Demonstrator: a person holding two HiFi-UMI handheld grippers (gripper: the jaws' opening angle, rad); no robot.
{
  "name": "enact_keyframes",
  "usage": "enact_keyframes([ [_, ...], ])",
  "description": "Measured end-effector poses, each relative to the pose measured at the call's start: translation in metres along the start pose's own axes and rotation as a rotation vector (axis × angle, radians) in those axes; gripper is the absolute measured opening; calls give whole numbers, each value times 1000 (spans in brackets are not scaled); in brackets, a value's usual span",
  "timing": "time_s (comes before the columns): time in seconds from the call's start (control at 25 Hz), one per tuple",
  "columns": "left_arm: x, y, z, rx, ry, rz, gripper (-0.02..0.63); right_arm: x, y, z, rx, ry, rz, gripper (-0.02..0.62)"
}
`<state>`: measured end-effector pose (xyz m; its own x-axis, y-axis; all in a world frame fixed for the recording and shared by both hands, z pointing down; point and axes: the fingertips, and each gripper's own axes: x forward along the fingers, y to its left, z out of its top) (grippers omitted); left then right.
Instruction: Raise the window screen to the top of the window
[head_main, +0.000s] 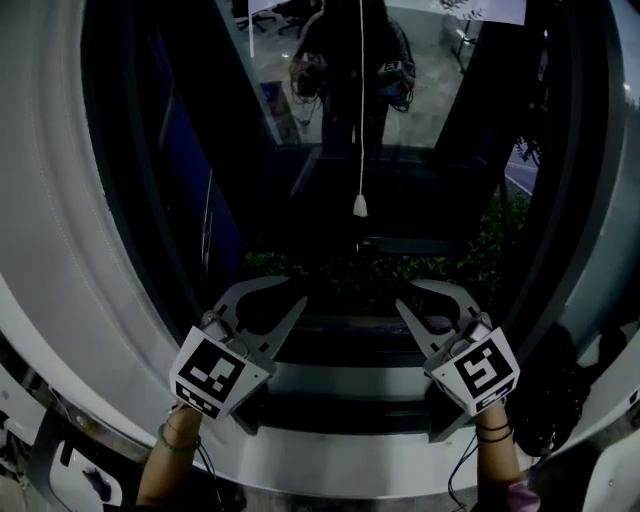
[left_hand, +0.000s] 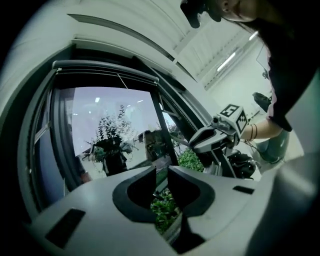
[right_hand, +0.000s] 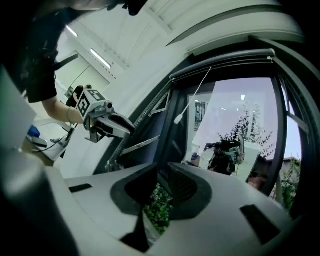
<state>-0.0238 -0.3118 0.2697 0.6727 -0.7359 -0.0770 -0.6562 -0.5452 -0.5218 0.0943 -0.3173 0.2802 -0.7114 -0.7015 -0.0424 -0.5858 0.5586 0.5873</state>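
Observation:
The window (head_main: 330, 120) is a dark pane in a curved white surround, and it reflects the person. Across its top runs the rolled-up screen's housing (left_hand: 107, 75) (right_hand: 225, 62). A thin cord with a white pull knob (head_main: 360, 207) (right_hand: 178, 119) hangs from it in front of the glass. My left gripper (head_main: 298, 297) (left_hand: 161, 172) is held low at the left, above the sill. My right gripper (head_main: 402, 300) (right_hand: 162, 172) mirrors it at the right. On both, the jaws stand almost together with only a slit between them and nothing in it. Neither touches the cord.
The grey sill (head_main: 330, 385) runs just under both grippers. Green bushes (head_main: 270, 265) show outside, low behind the glass. A black bag (head_main: 545, 390) lies at the lower right. The white curved wall (head_main: 60, 250) closes in on both sides.

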Motion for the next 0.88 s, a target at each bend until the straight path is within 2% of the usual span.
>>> enact_keyframes([
  [0.2, -37, -47, -42, -195, 42, 56, 71, -14, 57, -47, 145, 24, 39, 52],
  [0.36, -73, -81, -74, -270, 87, 84, 71, -23, 109, -65, 277, 22, 68, 52],
  [0.52, -110, -113, -102, -354, 136, 95, 71, -36, 159, -76, 401, 66, 62, 52],
  [0.6, -131, -130, -117, -396, 170, 90, 71, -43, 185, -74, 453, 80, 53, 52],
  [0.72, -169, -153, -126, -455, 217, 67, 71, -50, 224, -50, 500, 83, 41, 52],
  [0.88, -227, -177, -128, -485, 256, 31, 71, -58, 275, -15, 559, 31, 4, 52],
])
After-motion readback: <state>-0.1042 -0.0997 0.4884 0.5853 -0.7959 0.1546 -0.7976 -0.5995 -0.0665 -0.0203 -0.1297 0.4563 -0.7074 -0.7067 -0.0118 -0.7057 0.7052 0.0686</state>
